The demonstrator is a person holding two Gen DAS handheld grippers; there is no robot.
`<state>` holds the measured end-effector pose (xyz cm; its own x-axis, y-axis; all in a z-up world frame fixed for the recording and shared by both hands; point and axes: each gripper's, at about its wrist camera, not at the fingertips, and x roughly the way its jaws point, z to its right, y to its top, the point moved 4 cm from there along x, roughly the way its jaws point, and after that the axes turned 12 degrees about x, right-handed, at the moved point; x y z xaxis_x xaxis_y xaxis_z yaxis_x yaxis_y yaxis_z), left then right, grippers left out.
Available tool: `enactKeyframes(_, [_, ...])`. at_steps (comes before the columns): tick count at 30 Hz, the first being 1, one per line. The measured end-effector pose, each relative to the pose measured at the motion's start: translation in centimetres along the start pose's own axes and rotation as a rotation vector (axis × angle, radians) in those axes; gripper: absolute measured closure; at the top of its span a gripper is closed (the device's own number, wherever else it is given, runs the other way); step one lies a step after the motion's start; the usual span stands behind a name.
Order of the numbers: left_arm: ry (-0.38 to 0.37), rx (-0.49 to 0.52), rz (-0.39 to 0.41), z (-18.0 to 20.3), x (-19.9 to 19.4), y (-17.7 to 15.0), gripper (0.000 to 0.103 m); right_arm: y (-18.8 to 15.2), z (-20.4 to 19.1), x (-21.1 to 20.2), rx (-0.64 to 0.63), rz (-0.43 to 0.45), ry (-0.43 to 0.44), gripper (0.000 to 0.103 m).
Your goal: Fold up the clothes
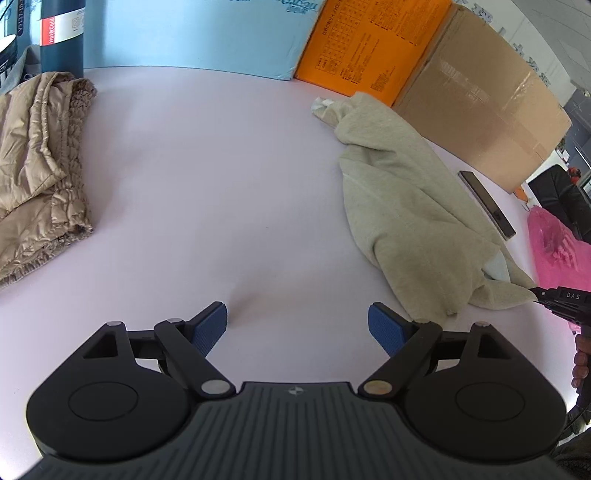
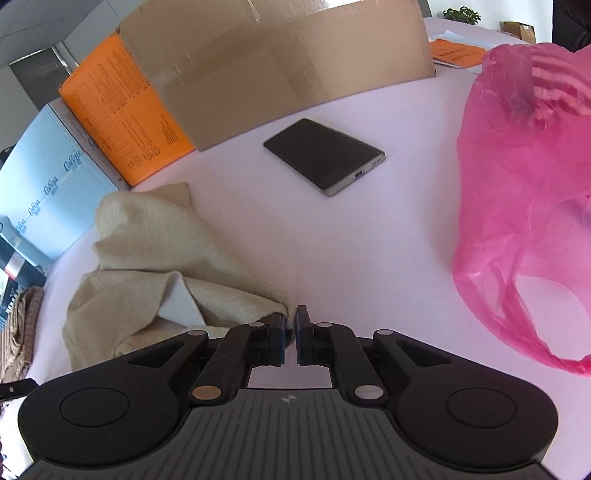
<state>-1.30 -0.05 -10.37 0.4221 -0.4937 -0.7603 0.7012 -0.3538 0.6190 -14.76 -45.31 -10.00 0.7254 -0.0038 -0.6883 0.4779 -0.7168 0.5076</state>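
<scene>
- Pale lilac table [image 1: 192, 192] fills both views, backed by a light blue box [image 1: 192, 33], an orange box [image 1: 369, 48] and a brown cardboard box [image 1: 480, 103] standing along its far edge.
- Cream garment [image 1: 406, 206] lies bunched in a long strip on the table; in the left wrist view its long axis runs from the far end near the orange box down toward the near right.
- Right gripper [image 2: 291, 332] is closed on the near corner of that garment, a tuft of cream cloth pinched between its jaws; the rest of the cloth trails away to its left and ahead.
- Left gripper [image 1: 297, 326] hangs over bare table with its jaws wide apart and nothing between them; the garment lies to its right and forward, its nearest fold just beside the right fingertip.
- Far end of the strip, by the orange box, is free; I judge the left gripper the one to reach it, since the right is already occupied at the opposite end.
- Tan quilted jacket [image 1: 40, 162] sits heaped at the left edge, well apart from both grippers; whether it is folded neatly cannot be told.
- Dark phone [image 2: 325, 155] lies between the garment and a pink plastic bag [image 2: 524, 192], close enough to catch a sweeping cloth.
</scene>
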Motion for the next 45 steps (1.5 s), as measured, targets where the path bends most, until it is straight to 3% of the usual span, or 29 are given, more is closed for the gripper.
enactKeyframes(5, [0.0,0.177,0.024,4.6,0.8,1.4,0.021,-0.6,0.4,0.1,-0.006,0.001,0.008,0.098])
enactKeyframes(10, [0.065,0.535,0.077,11.8,2.1,1.7,0.023,-0.5,0.8,0.5,-0.012,-0.013,0.024,0.099])
enactKeyframes(13, [0.074,0.656,0.099,14.8,3.1,1.2,0.023,-0.5,1.0,0.7,-0.016,-0.021,0.034,0.099])
enactKeyframes(22, [0.136,0.596,0.136,18.3,7.4,4.5,0.023,-0.2,1.2,0.9,-0.032,-0.04,0.049,0.099])
enactKeyframes(26, [0.199,0.648,0.121,20.1,9.3,5.8,0.023,-0.2,1.2,0.9,-0.033,-0.048,0.049,0.099])
enactKeyframes(30, [0.27,0.711,0.115,20.4,9.8,5.3,0.023,-0.2,1.4,0.8,-0.027,-0.051,0.058,0.099])
enactKeyframes(36, [0.218,0.741,0.135,21.2,9.7,4.9,0.023,-0.3,1.6,0.8,-0.013,-0.044,0.066,0.099])
enactKeyframes(42, [0.297,0.802,0.109,21.8,10.7,4.6,0.017,-0.2,1.6,0.8,-0.015,-0.046,0.069,0.099])
enactKeyframes(45, [0.378,0.82,0.108,20.4,9.8,4.0,0.017,-0.1,1.6,0.8,-0.017,-0.047,0.071,0.099])
